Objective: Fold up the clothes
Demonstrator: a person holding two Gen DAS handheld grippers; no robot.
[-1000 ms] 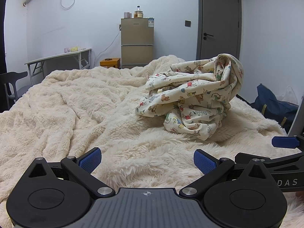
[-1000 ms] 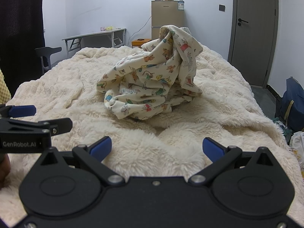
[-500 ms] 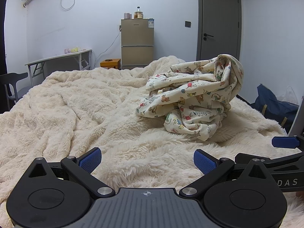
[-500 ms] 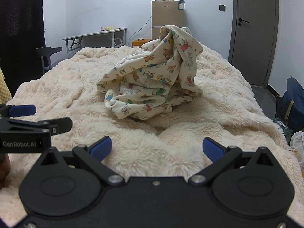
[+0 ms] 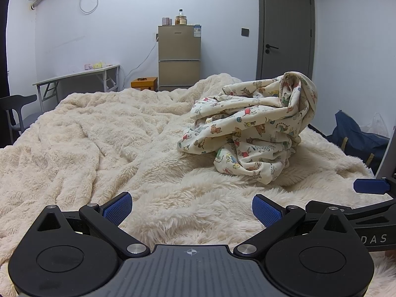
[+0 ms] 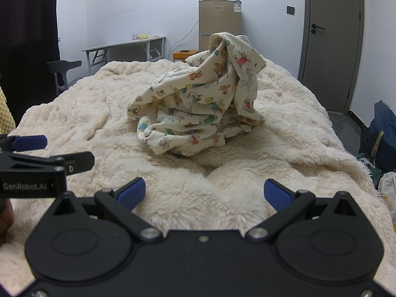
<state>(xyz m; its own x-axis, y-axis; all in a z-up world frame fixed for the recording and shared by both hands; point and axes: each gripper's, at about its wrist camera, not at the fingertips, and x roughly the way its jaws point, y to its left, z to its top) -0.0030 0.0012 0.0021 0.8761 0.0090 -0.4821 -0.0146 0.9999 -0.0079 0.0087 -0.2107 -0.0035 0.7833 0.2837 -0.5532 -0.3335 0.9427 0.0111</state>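
A crumpled cream garment with small cartoon prints lies heaped on the fluffy cream blanket, ahead and to the right in the left wrist view. The same garment sits straight ahead in the right wrist view, its top pulled up into a peak. My left gripper hovers low over the blanket, open, nothing between its blue pads. My right gripper is also open and empty, short of the heap. Each gripper shows at the edge of the other's view.
The blanket covers a bed. Behind it stand a small fridge, a folding table and an orange box. A grey door is at the right, a dark blue bag beside the bed, a chair at the left.
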